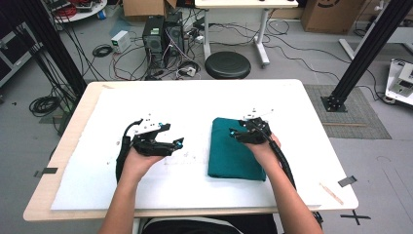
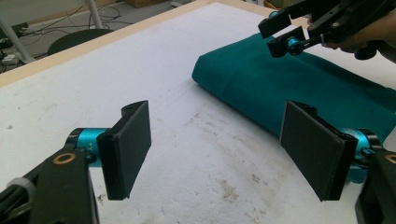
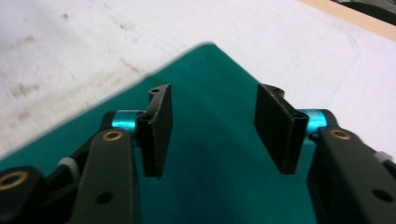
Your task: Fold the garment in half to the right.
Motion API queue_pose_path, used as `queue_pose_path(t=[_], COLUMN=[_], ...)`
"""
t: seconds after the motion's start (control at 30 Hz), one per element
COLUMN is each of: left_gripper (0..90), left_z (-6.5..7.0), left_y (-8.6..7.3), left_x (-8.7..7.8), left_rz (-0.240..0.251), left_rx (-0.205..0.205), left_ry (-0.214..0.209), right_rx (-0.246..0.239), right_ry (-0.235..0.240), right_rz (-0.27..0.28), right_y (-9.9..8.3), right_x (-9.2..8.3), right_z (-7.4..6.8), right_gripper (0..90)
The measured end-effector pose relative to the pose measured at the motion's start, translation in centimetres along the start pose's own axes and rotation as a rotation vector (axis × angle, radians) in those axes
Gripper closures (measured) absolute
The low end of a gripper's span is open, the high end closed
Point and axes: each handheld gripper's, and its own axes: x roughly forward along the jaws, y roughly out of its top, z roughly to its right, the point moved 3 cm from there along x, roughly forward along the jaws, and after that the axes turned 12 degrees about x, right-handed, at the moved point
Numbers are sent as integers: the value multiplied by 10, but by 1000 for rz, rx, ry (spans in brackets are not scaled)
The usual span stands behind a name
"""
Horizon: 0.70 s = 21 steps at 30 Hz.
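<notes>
Folded teal cloth (image 1: 235,150) lies flat on white surface (image 1: 195,102), right of centre. My right tool (image 1: 242,133) hovers over cloth's far end, jaws spread, nothing between. My left tool (image 1: 171,145) rests on bare surface left of cloth, jaws wide apart, empty. Beyond surface: black stool (image 1: 227,65), computer tower (image 1: 163,33), floor cables (image 1: 44,104).

Folded cloth (image 1: 234,149) plain dark teal; table sheet (image 1: 195,107) white, grey-smudged; right gripper (image 3: 212,126) black jaws, turquoise fittings
</notes>
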Motion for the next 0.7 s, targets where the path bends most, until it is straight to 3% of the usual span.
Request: queue_pose_path(t=[0.2, 0.33, 0.53, 0.63, 0.7], left_gripper=[250, 250, 251, 250, 250], left_z=[-1, -4, -6, -6, -6], left_y=[0, -2, -3, -4, -4], left_x=[-1, -3, -4, -3, -3], left_rz=[5, 9, 12, 2, 5], left_rx=[-6, -19, -25, -21, -21], left_ry=[4, 11, 14, 13, 14], right_rx=[2, -14, -6, -38, -33], right_ry=[22, 5, -14, -44, -44], right_rz=[-27, -60, -132, -139, -138], right_y=[25, 37, 34, 31, 33], right_x=[25, 49, 77, 81, 77], right_z=[-7, -9, -10, -16, -16], right_gripper=[598, 635, 658, 659, 587])
